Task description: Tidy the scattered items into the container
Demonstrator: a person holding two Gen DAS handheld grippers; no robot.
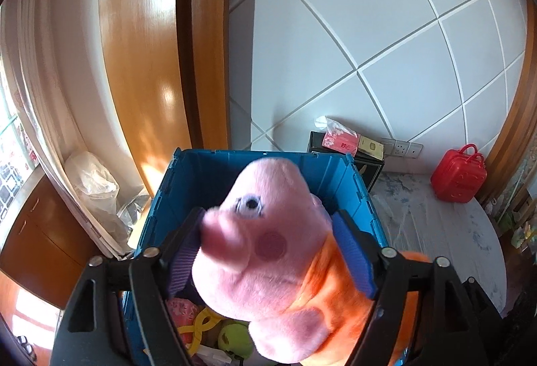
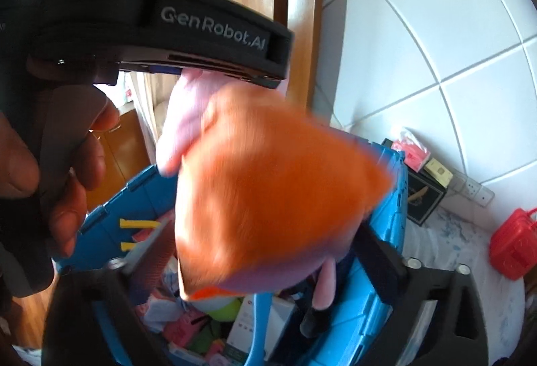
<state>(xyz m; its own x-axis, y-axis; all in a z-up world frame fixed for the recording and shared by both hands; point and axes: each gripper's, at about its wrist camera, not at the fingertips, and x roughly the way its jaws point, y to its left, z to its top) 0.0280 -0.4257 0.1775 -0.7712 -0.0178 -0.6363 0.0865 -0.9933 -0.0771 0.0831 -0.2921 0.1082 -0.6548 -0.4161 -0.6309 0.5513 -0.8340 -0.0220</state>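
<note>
My left gripper (image 1: pixel 268 252) is shut on a pink pig plush toy (image 1: pixel 265 231) in an orange dress, held above the open blue crate (image 1: pixel 201 171). The purple pads press its head from both sides. In the right wrist view the same plush (image 2: pixel 268 185) hangs blurred under the left gripper's black body (image 2: pixel 208 30), over the blue crate (image 2: pixel 386 299). My right gripper (image 2: pixel 265 252) is open, its fingers on either side of the dress without pressing it. The crate holds a tennis ball (image 1: pixel 235 339), yellow pieces (image 1: pixel 198 325) and several pink and white items.
A red toy suitcase (image 1: pixel 459 176) stands on the pale tabletop (image 1: pixel 436 231) at right. A black box (image 1: pixel 365 164) with packets on top sits behind the crate against the tiled wall. A wooden door frame and a plastic bag (image 1: pixel 94 185) are at left.
</note>
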